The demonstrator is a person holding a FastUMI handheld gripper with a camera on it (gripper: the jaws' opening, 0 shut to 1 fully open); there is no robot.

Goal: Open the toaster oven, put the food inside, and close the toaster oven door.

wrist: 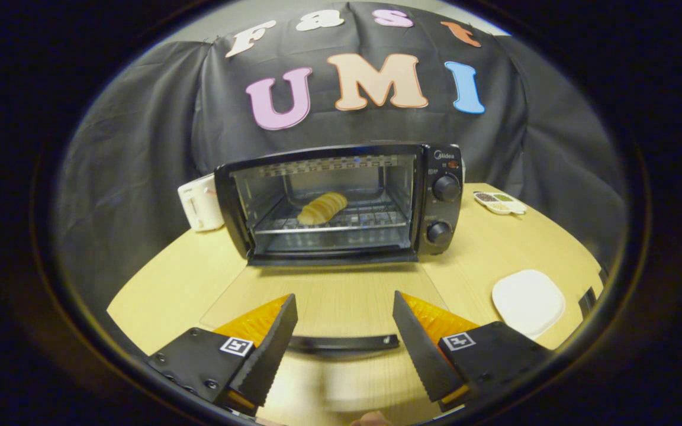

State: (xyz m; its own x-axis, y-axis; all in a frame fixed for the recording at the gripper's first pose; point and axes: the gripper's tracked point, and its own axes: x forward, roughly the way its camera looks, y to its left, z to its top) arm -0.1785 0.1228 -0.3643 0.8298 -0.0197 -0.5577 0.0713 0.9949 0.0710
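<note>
The hand-held gripper (345,322) hangs with its fingers spread wide apart, gripping nothing, above the light wooden worktop (187,278). Between the fingers lies the dark handle (344,342) of the lowered glass door (329,296), folded flat in front of the black toaster oven (436,207). Inside the oven, a yellow ridged bread-like food piece (322,208) rests on the wire rack (376,220). Right of the oven sits a white square plate (527,302); behind its left side stands a white appliance (200,206).
</note>
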